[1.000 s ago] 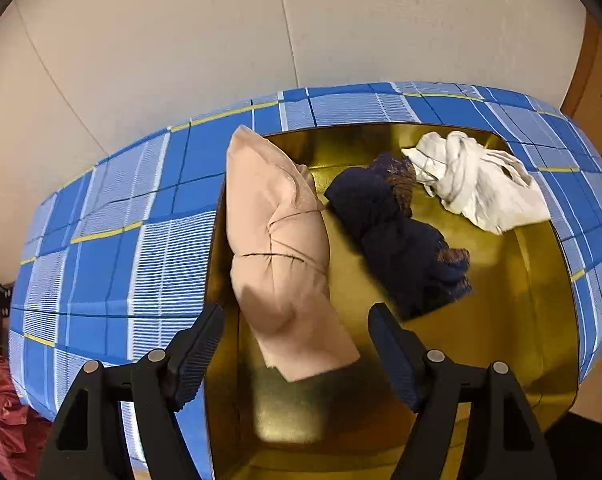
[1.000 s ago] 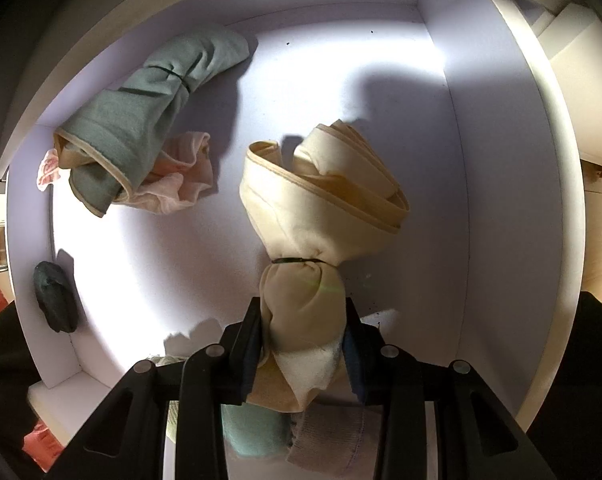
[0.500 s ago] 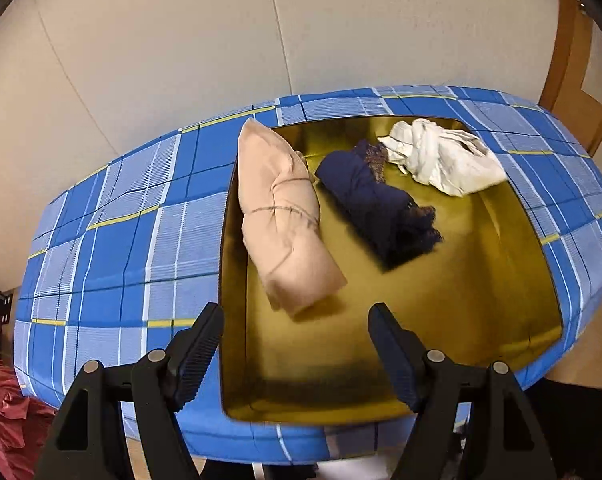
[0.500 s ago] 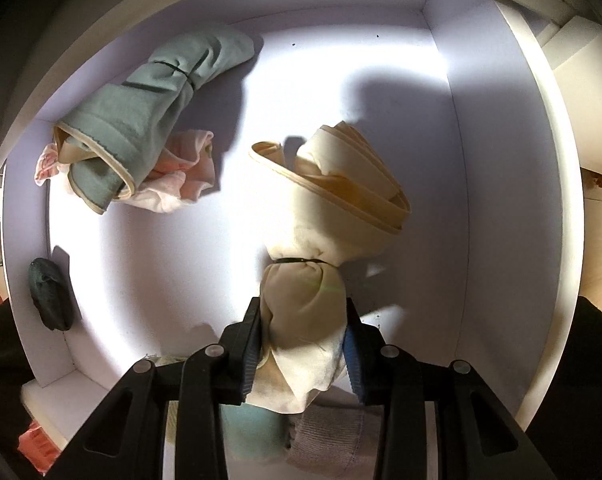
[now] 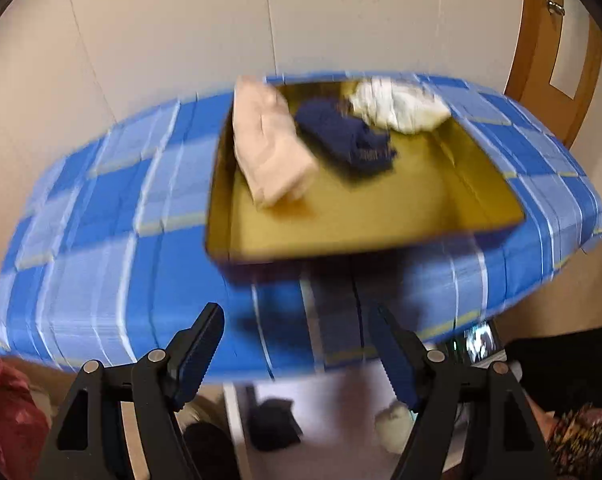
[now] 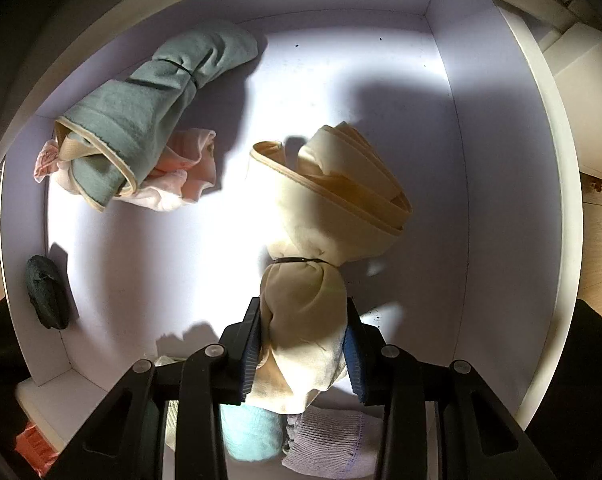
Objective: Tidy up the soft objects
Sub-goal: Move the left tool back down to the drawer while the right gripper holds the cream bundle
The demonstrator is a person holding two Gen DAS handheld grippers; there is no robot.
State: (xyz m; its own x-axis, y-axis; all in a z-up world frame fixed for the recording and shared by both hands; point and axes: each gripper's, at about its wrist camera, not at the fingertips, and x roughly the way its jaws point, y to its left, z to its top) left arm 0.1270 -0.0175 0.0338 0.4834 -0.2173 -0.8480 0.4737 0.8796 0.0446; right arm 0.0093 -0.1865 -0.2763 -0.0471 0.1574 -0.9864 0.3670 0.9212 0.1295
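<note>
Right hand-held gripper clamps the cream rolled cloth bundle tied with a dark band by its tail over the white drawer compartment, likely to drop it there, while left hand-held gripper hangs wide and empty near the gold tray on the blue-checked bench.

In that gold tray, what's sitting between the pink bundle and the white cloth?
A dark navy cloth lies between the pink bundle and the white cloth in the gold tray, seen in the blurry left wrist view.
</note>
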